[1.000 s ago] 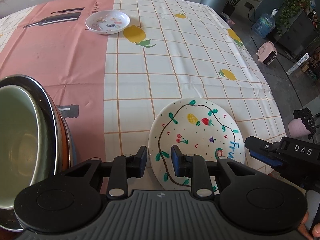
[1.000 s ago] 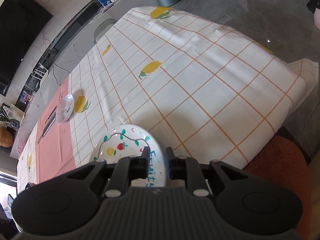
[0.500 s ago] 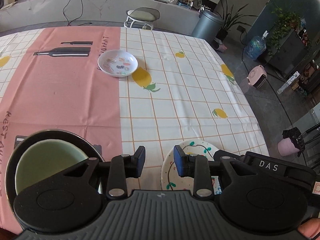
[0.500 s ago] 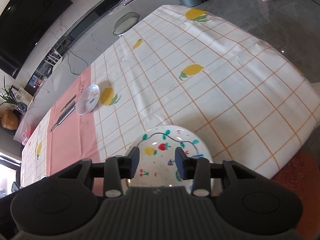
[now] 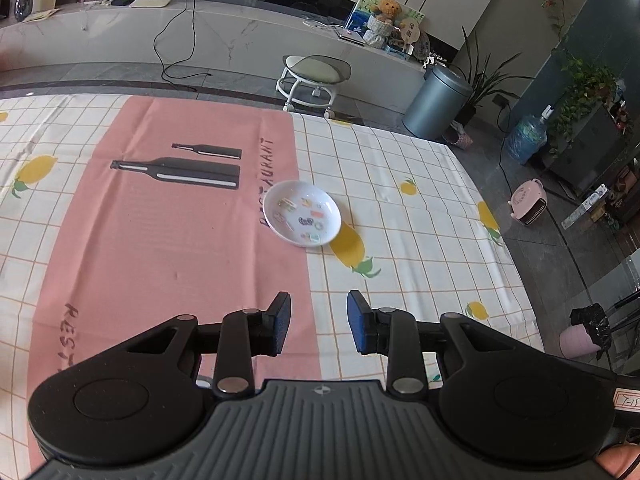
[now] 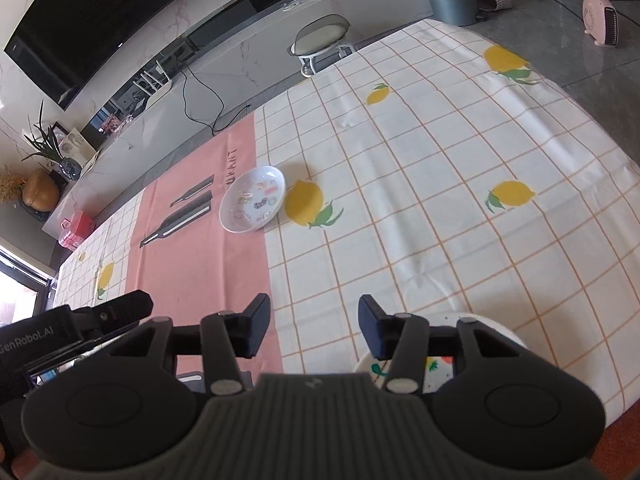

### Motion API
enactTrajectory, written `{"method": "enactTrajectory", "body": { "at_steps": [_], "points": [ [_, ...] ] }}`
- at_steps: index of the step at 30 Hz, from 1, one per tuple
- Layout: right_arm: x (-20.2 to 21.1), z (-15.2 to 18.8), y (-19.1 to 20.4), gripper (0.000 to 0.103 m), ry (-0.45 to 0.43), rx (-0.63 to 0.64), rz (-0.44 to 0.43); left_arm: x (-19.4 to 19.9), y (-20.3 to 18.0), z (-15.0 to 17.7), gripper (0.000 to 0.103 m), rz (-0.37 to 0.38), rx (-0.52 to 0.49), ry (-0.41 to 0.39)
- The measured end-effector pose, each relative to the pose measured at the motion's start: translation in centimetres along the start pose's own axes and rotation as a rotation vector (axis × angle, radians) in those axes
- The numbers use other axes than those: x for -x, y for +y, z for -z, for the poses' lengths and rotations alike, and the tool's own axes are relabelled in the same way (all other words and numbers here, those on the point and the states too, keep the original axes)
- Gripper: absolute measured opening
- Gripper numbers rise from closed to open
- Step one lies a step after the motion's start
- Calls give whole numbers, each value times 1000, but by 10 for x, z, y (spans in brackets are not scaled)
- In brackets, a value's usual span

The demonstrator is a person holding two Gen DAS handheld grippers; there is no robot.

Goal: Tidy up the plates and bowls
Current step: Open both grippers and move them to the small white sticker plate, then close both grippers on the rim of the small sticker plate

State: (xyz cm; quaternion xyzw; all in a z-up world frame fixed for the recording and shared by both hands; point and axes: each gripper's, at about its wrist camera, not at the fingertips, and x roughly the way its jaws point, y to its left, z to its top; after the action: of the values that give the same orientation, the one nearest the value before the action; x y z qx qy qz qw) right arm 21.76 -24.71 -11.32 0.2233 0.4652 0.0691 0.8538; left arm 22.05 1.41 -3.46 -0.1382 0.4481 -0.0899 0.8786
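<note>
Both grippers hovering above the table with jaws parted, holding nothing.

The left gripper is sitting at lower centre of its view, jaws spread with only the tablecloth showing in the gap. The small white bowl with sticker-like prints is lying at mid-frame on the seam between the pink panel and the checked lemon cloth, well apart from the fingertips. The right gripper is also showing its jaws wide apart and empty, low in its view. The same small bowl is sitting left of centre there, beside a printed lemon. The painted fruit plate is peeking out at lower right, mostly hidden under the right finger, near the table edge. The left tool's body is showing at the lower left edge of the right view.
</note>
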Motion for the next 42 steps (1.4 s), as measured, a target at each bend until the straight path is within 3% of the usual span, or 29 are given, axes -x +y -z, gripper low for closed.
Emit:
{"method": "enactTrajectory", "body": {
  "at_steps": [5,8,13,23,30,37,42],
  "points": [
    [-19,-21,14,50,8,16,-1,-9,22,-25,35,76,75,46],
    [-32,-32,22,50,19,23,-6,-19,29,-38,35,42,53,19],
    [-57,-48,33,50,45,27,-13,-51,53,-59,35,172,125,65],
    [-117,-73,34,49,106,-24,12,-119,81,-75,35,128,118,140],
    [-147,-84,32,48,117,-57,28,-142,85,-79,35,150,158,151],
    [-164,-86,30,38,110,-76,27,-160,85,-83,37,117,218,162],
    [-170,-87,36,37,92,-49,15,-171,78,-82,37,98,190,182]
  ]
}}
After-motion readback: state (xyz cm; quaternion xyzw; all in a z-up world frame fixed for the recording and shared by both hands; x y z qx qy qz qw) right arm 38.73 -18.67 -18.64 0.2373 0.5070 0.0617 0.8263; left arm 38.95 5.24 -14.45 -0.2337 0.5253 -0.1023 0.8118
